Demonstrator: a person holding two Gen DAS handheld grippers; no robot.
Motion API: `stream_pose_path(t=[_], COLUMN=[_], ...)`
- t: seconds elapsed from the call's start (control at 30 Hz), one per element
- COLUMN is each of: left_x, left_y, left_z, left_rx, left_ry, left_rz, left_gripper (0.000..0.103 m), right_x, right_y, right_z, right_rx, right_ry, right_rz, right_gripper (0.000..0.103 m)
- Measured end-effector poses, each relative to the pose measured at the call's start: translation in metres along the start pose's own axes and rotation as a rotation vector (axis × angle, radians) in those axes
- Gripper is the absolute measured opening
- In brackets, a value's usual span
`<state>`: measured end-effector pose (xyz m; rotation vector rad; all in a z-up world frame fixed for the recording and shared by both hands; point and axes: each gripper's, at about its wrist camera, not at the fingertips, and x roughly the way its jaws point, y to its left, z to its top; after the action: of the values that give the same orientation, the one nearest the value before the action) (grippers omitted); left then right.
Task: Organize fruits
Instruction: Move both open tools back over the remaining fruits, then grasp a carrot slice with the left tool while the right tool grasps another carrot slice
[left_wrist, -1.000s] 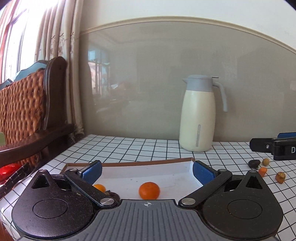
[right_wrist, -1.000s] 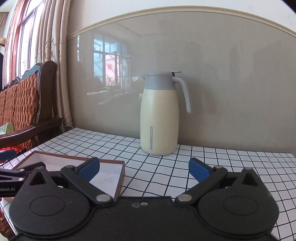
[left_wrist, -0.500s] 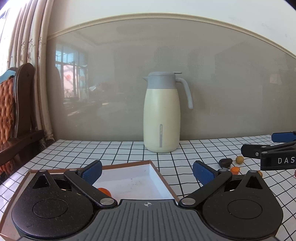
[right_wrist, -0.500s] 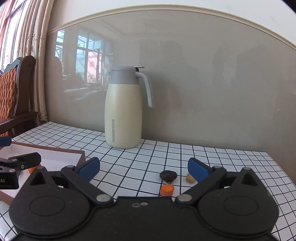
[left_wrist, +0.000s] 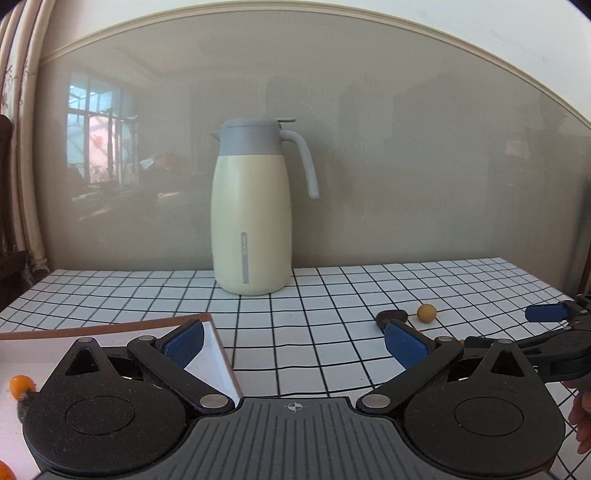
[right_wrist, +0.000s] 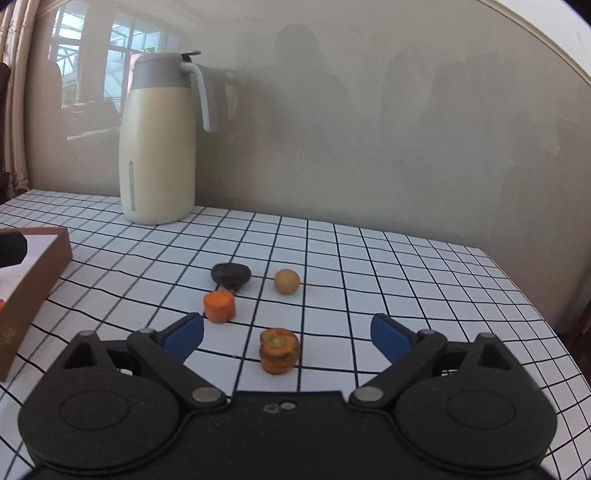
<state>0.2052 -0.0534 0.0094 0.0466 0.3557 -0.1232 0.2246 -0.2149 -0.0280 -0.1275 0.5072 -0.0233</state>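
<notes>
Right hand-held gripper (right_wrist: 287, 334) now lower, closing, astride untouched orange fruit piece (right_wrist: 279, 350).

Both my tools swing right, away from the box (left_wrist: 207, 321). My right tool (right_wrist: 286, 334) drops toward the carrot stack (right_wrist: 279, 350), jaws closing, nothing gripped; fruit pieces come into view.

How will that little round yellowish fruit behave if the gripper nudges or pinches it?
The round yellowish fruit looks smooth and ball-shaped, so it would probably roll across the checked tablecloth. Being small, it is likely light and may squirt out from off-centre pads.
</notes>
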Motion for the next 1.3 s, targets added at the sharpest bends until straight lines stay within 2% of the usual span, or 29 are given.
stream_pose_path(t=[0.2,0.27,0.4,0.63,0.77,0.8,0.87,1.1,1.2,1.3], left_x=[0.027,0.037,0.054,0.084,0.099,0.103,0.112,0.131,0.137,0.142], left_y=[-0.030,-0.039,-0.052,-0.081,-0.100,-0.103,-0.107,-0.113,-0.116,-0.117], left_z=[-0.008,-0.009,-0.011,-0.010,-0.011,-0.010,-0.011,-0.015,-0.014,-0.013], left_rx=[0.030,0.045,0.052,0.079,0.136,0.143,0.142,0.125,0.130,0.121], left_ry=[0.061,0.080,0.111,0.150,0.162,0.167,0.200,0.232,0.241,0.255], left_rz=[-0.050,-0.059,-0.078,-0.115,-0.118,-0.116,-0.120,-0.118,-0.112,-0.118], left_gripper=[0.103,0.103,0.103,0.103,0.102,0.100,0.078,0.074,0.068,0.053], right_x=[0.022,0.028,0.044,0.051,0.055,0.057,0.060,0.075,0.076,0.078], right_y=[-0.010,-0.010,-0.009,-0.037,-0.048,-0.047,-0.047,-0.054,-0.060,-0.063], right_z=[-0.002,-0.001,-0.005,-0.006,-0.006,-0.006,-0.004,0.001,0.001,0.000], right_rx=[-0.004,-0.002,-0.029,0.026,0.049,0.044,0.038,0.015,0.027,0.032], right_ry=[0.072,0.104,0.146,0.157,0.153,0.150,0.153,0.146,0.141,0.135], right_rz=[0.003,0.029,0.056,0.033,0.074,0.078,0.094,0.080,0.091,0.107], right_gripper=[0.069,0.064,0.041,0.036,0.036,0.035,0.034,0.030,0.025,0.022])
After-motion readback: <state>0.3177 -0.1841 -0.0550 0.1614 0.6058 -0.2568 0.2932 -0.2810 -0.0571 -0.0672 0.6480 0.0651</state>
